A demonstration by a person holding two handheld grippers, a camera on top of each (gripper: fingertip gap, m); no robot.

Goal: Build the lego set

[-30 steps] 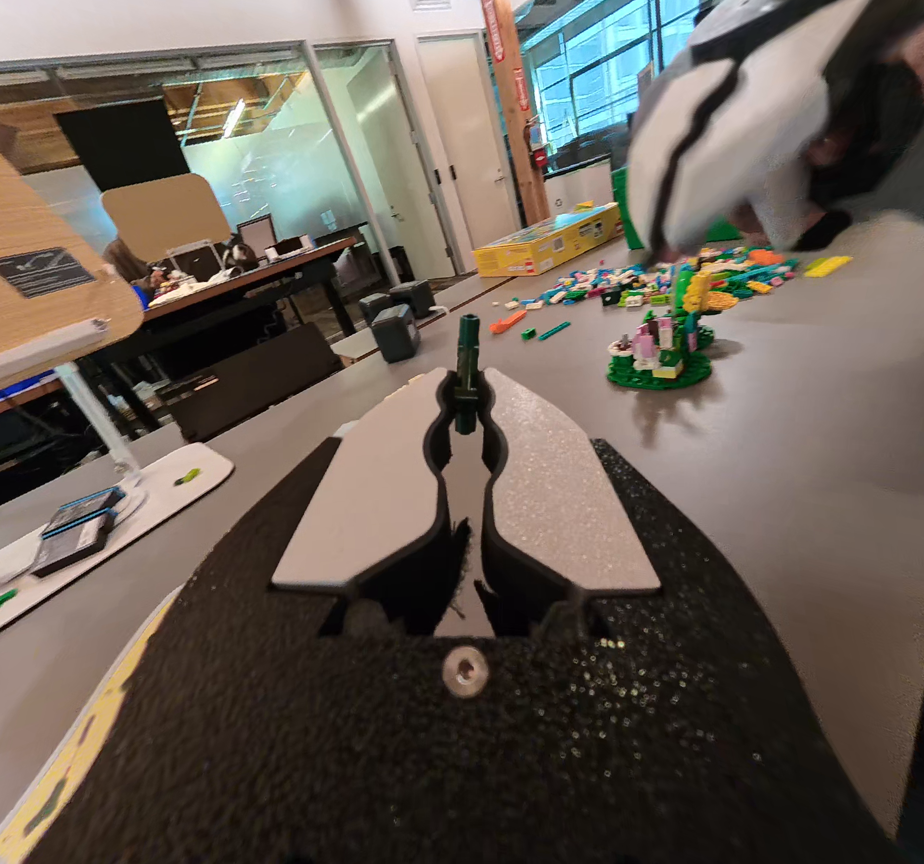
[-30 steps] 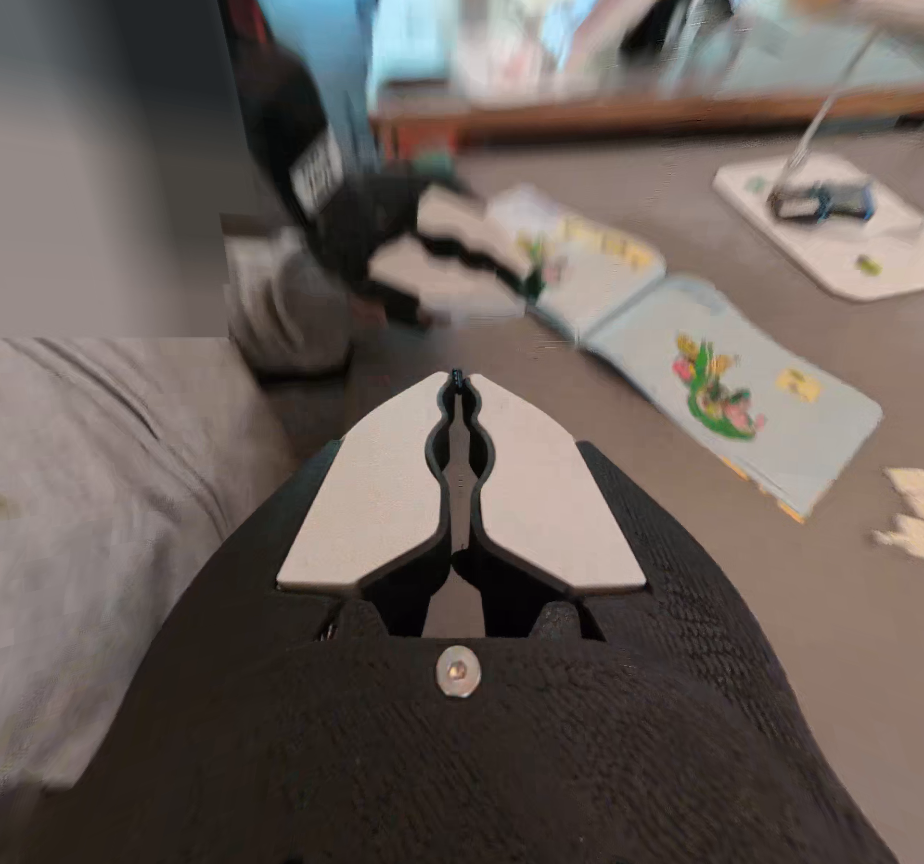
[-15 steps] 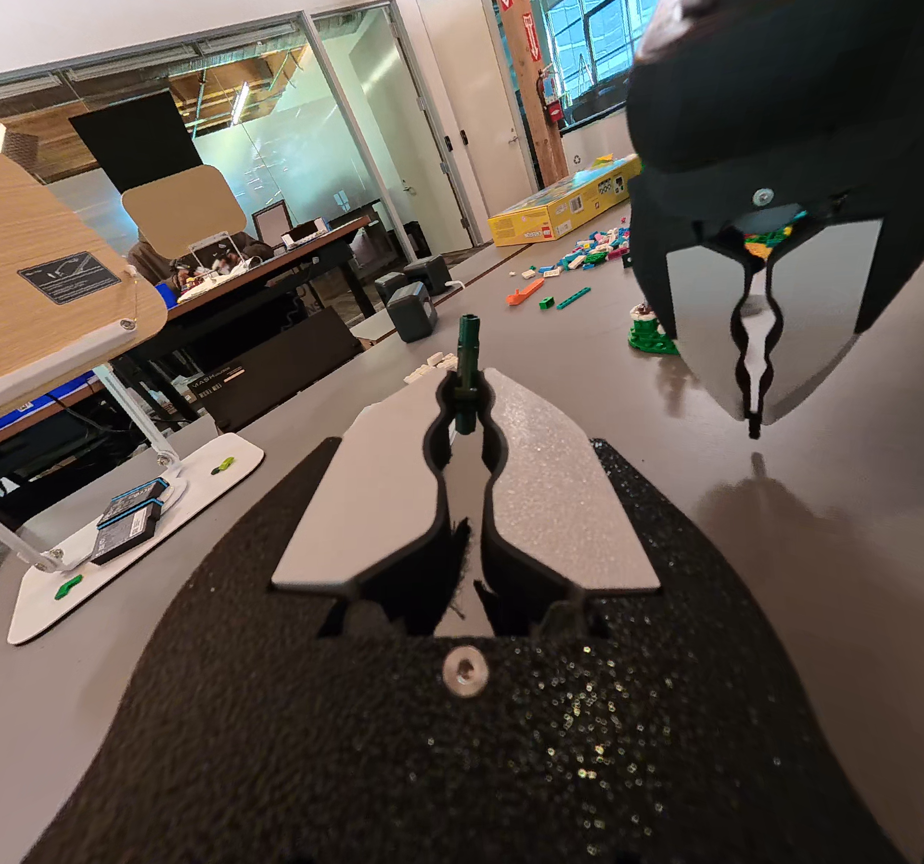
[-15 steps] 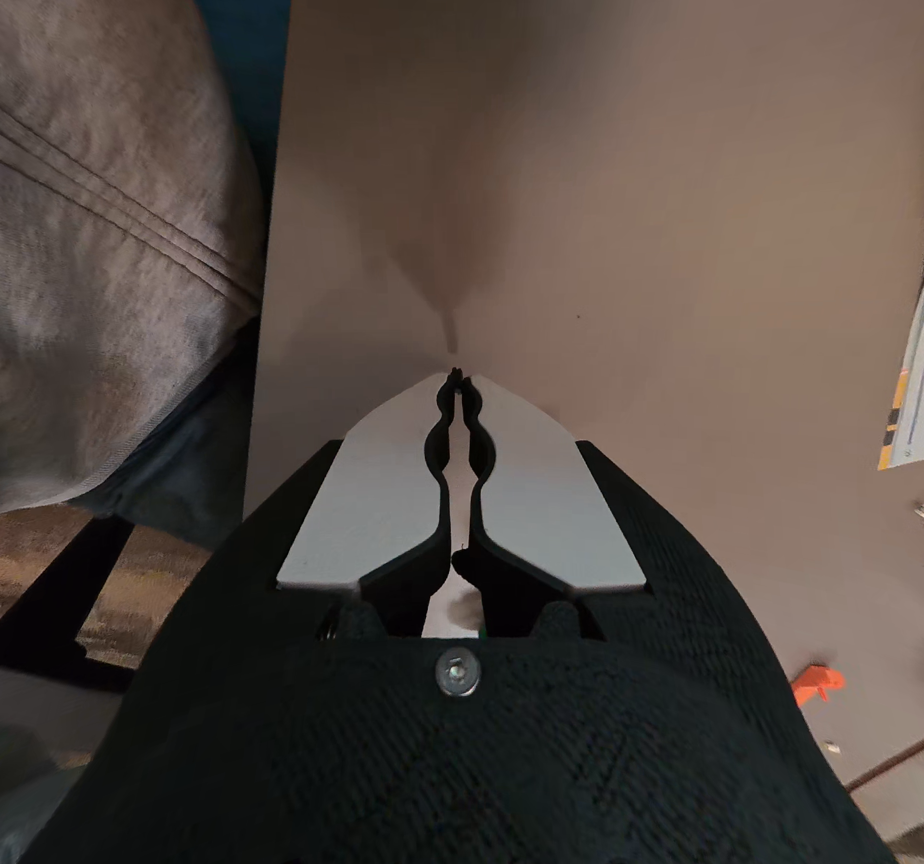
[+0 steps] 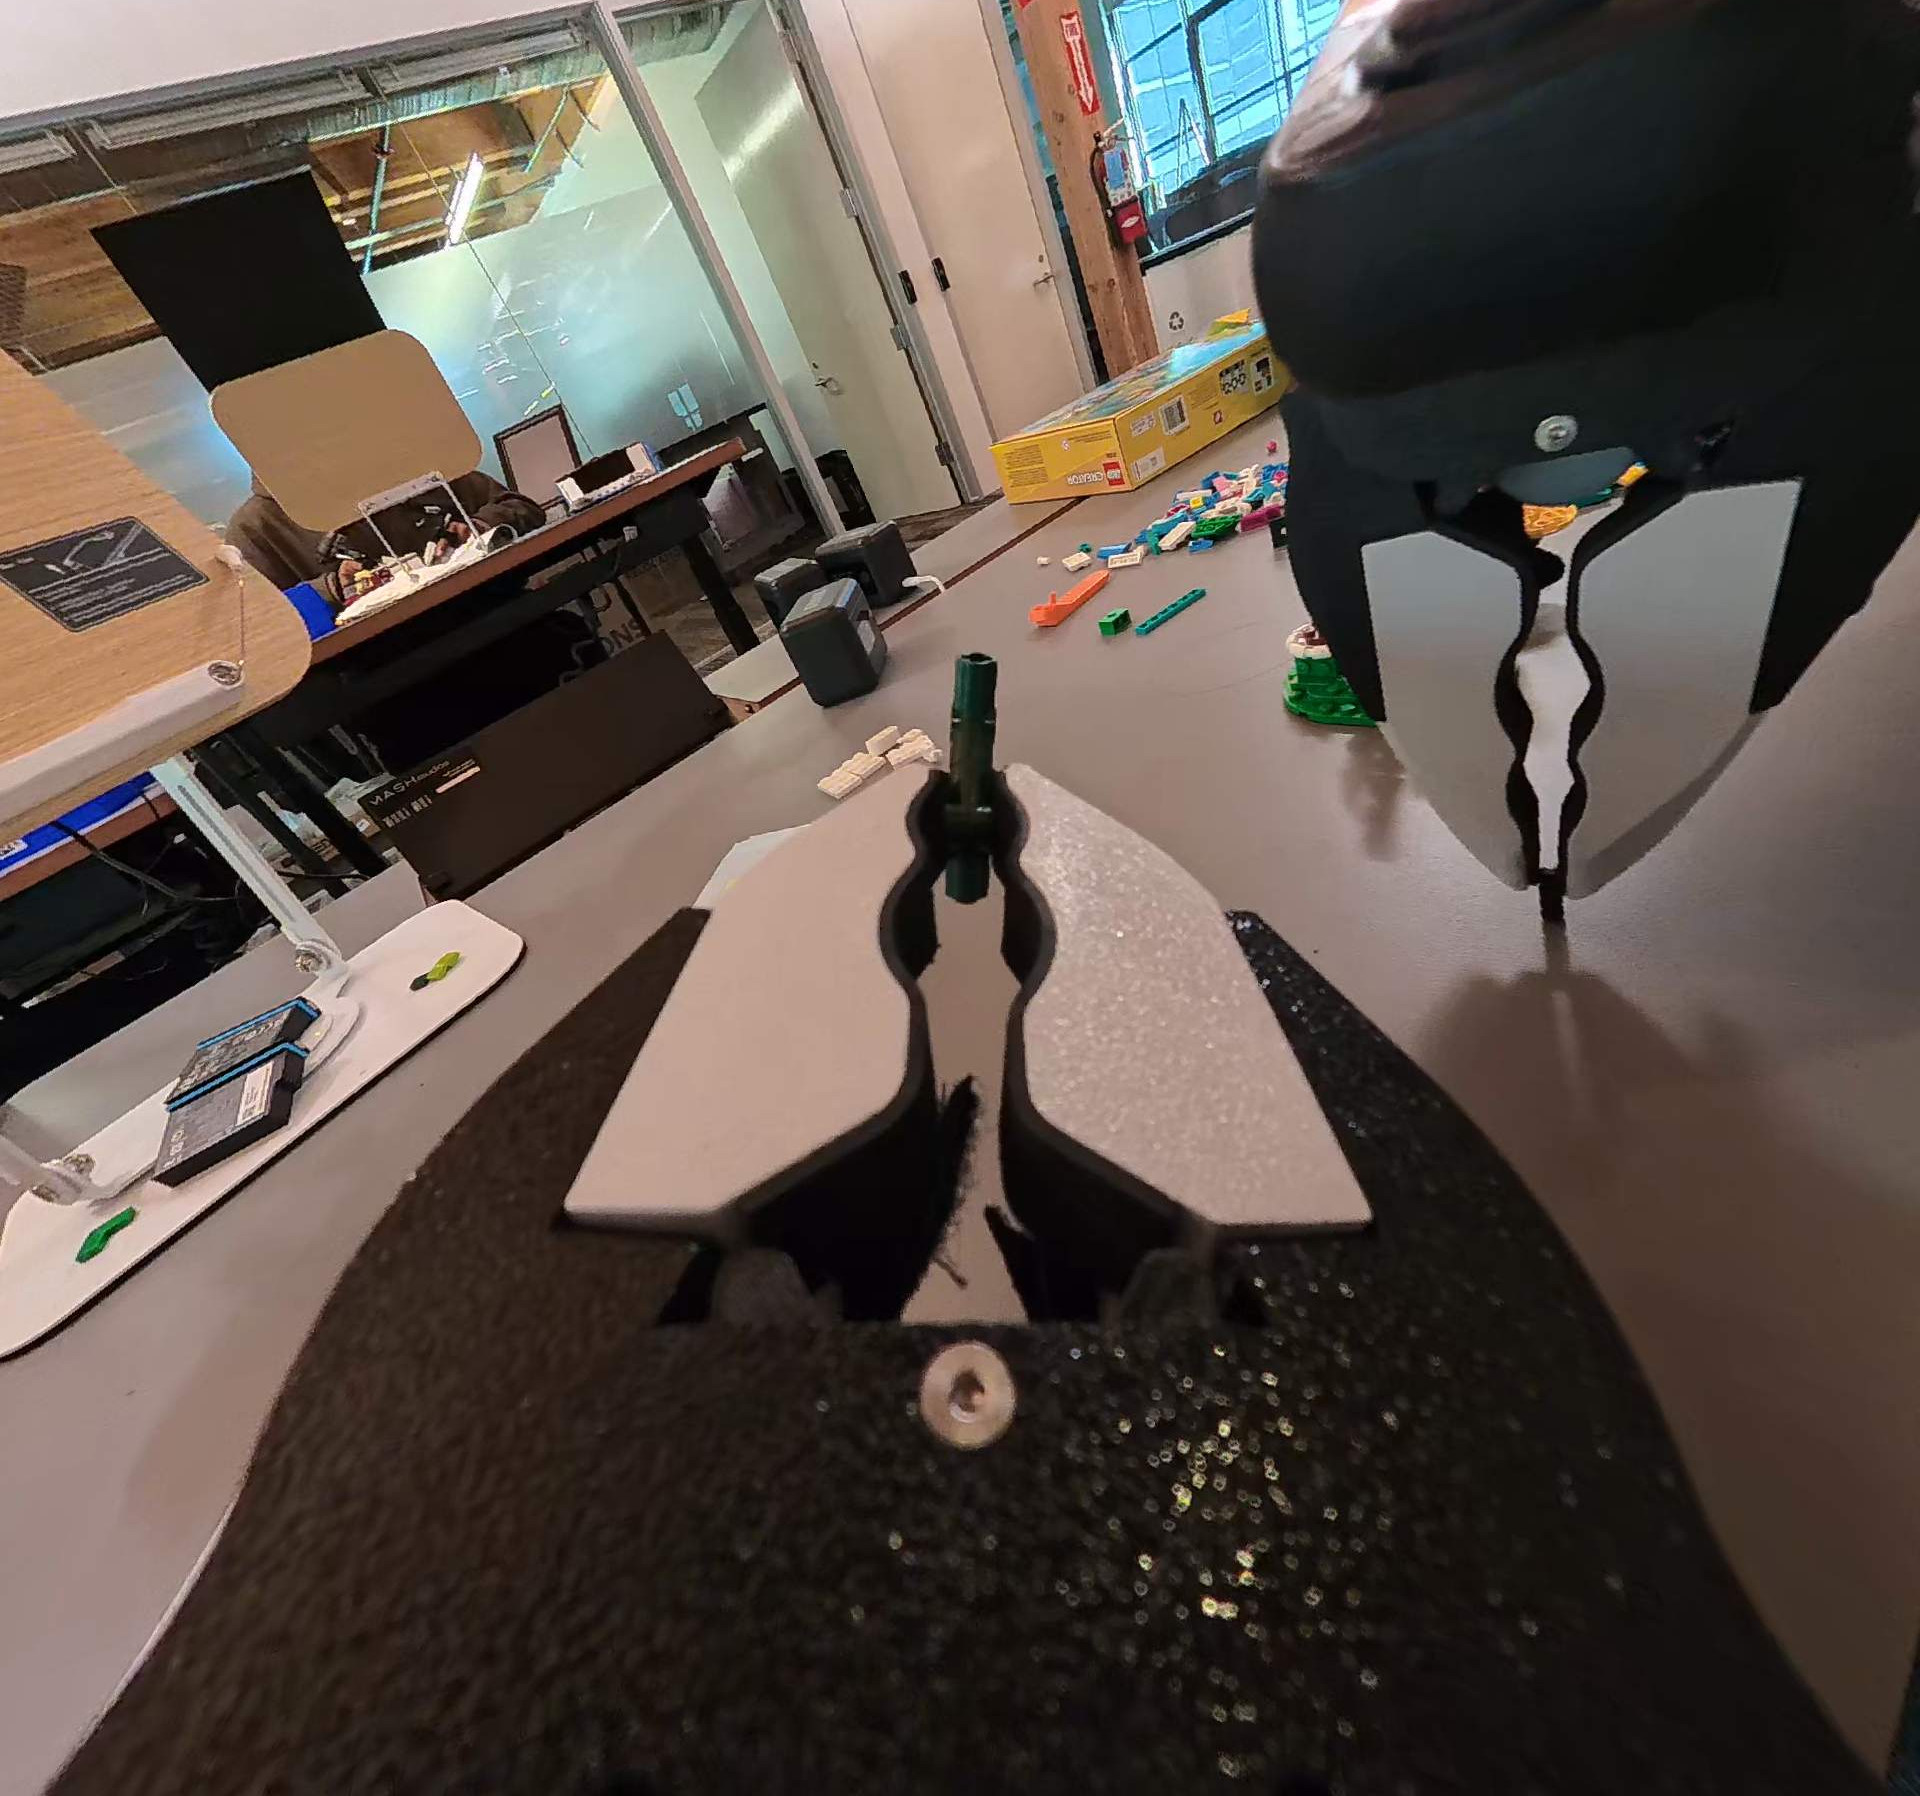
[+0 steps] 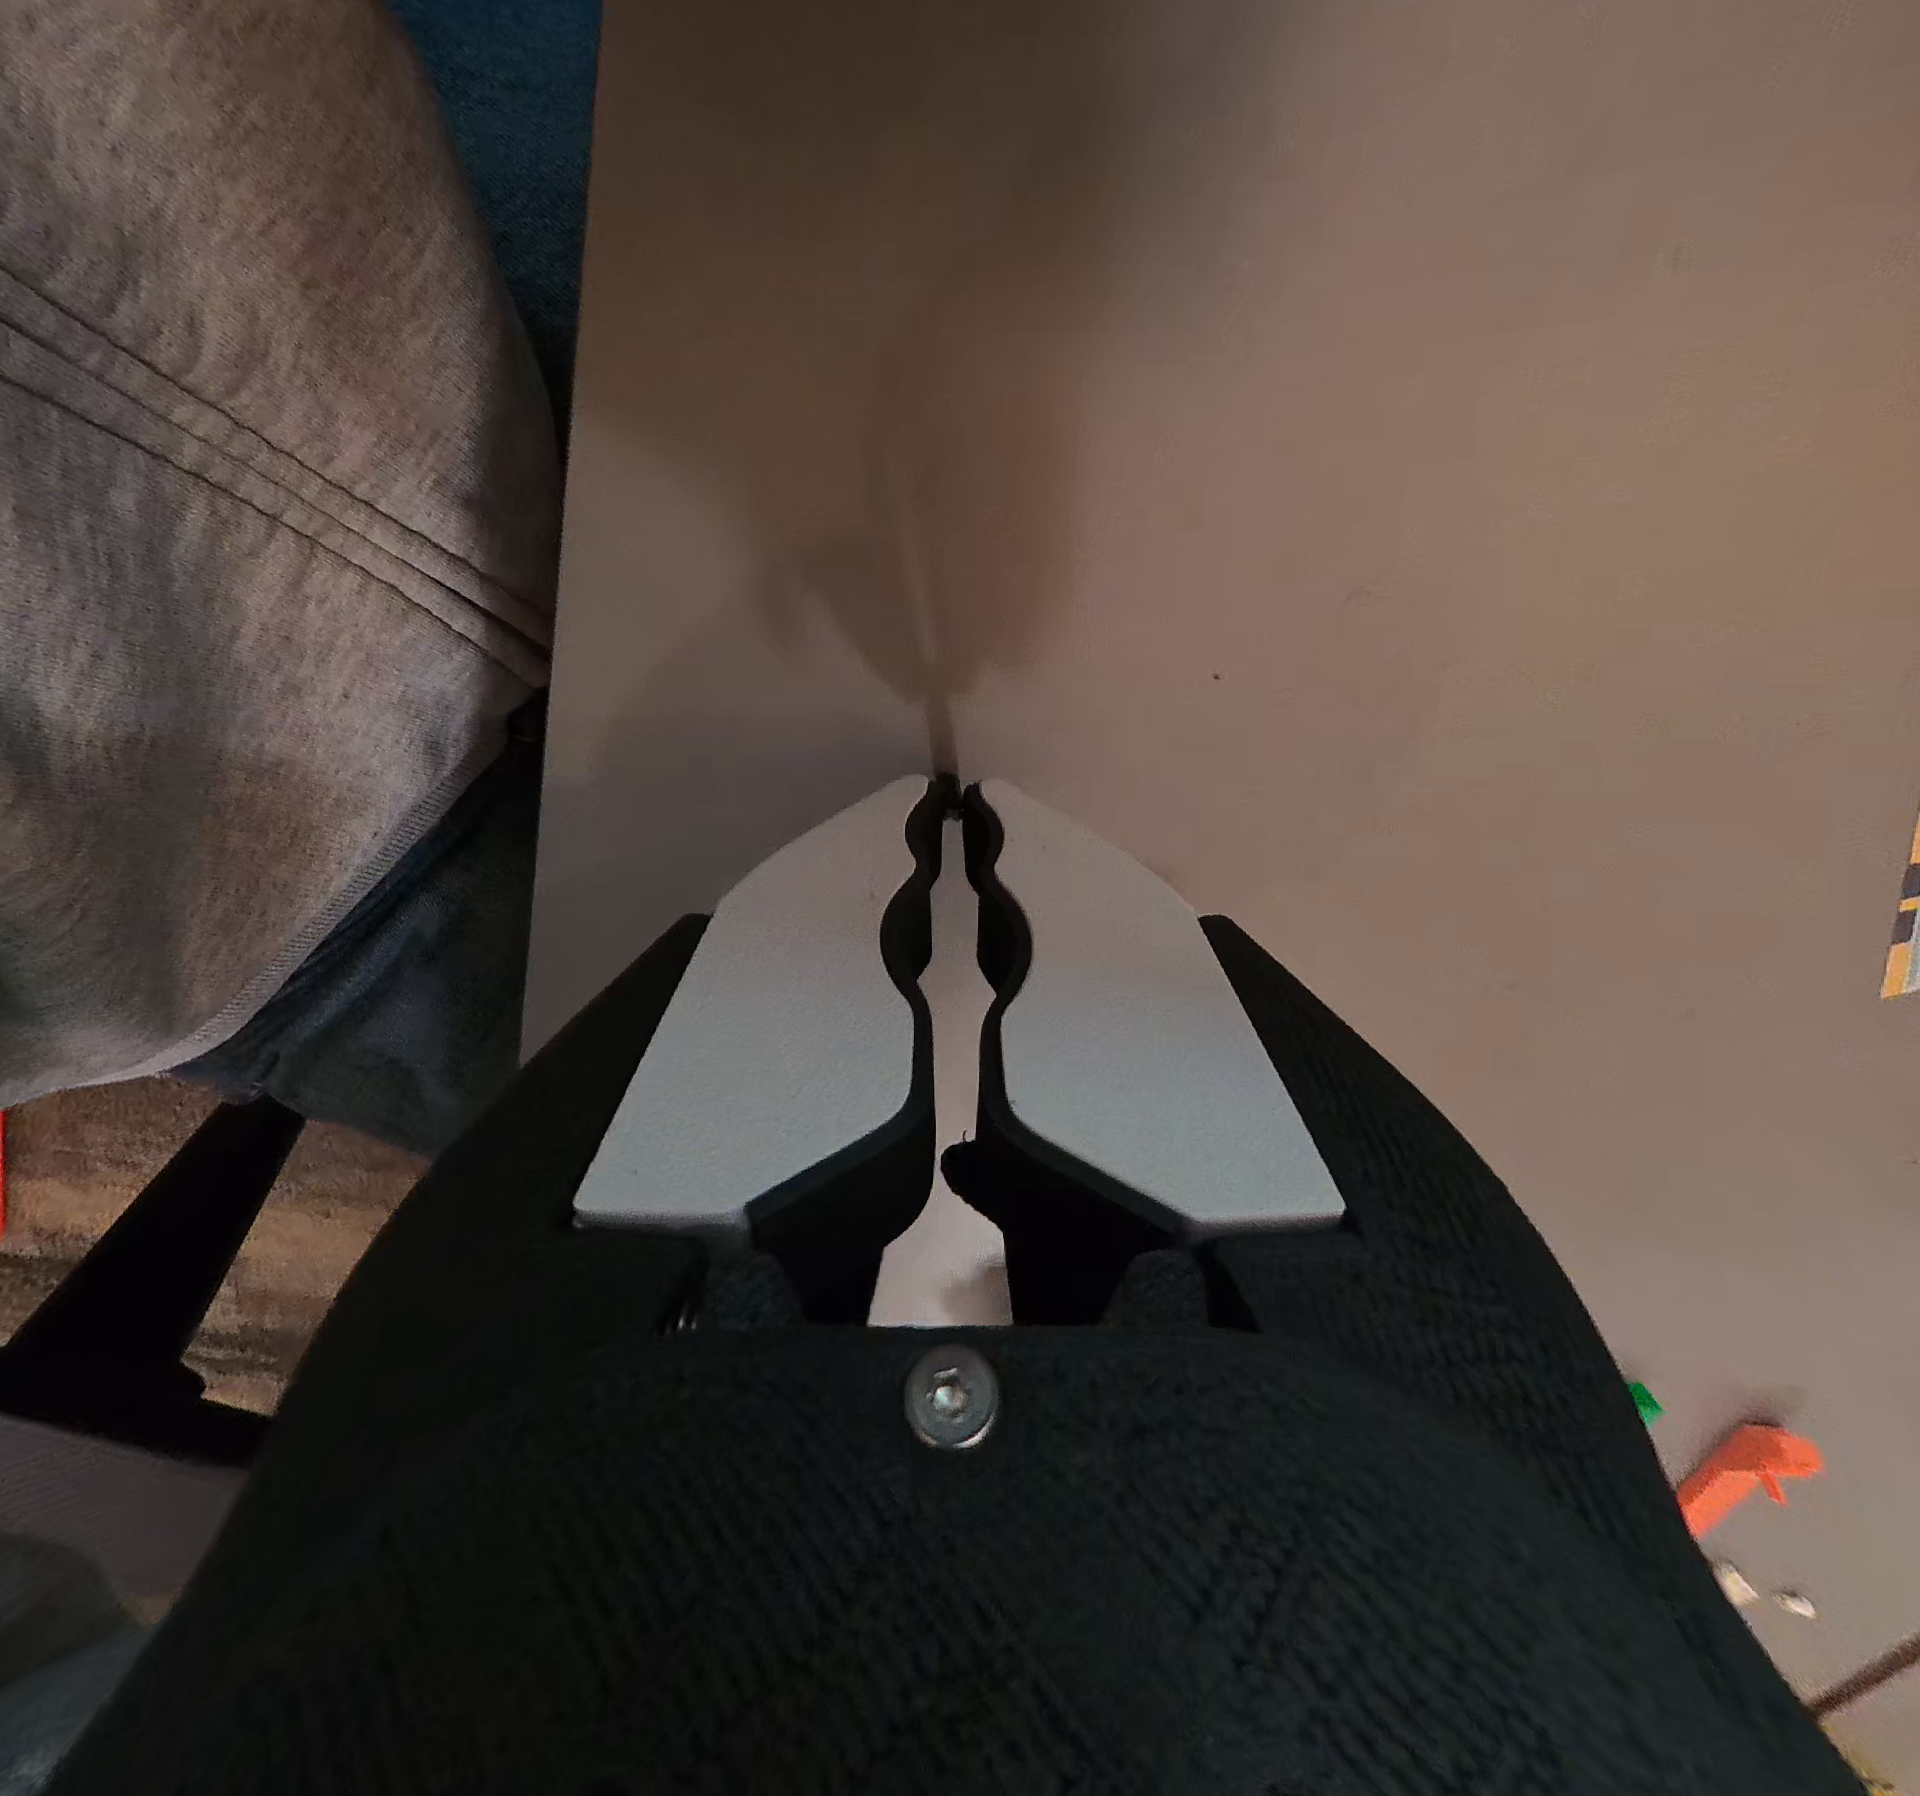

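Observation:
My left gripper point(image 5: 971, 780) is shut on a dark green stem piece point(image 5: 974, 728), which stands upright out of the fingertips above the grey table point(image 5: 1662, 1175). My right gripper point(image 5: 1548, 873) hangs point-down to its right, close above the table. It is shut, with a tiny black piece pinched at its tips point(image 6: 948, 790). A small green build point(image 5: 1320, 692) stands behind it, partly hidden. A pile of loose coloured bricks point(image 5: 1205, 520) lies farther back.
A yellow set box point(image 5: 1132, 432) lies beyond the pile. An orange piece point(image 5: 1068, 598), small green pieces and white pieces point(image 5: 878, 759) lie loose. A white lamp base point(image 5: 436, 1008) holds batteries at the left. The table's near edge point(image 6: 571, 707) borders a person's grey clothing point(image 6: 208, 499).
My right gripper swung from facing the booklet to pointing down at the table beside my left gripper, then sank slightly lower. My left gripper keeps its hold on the green stem.

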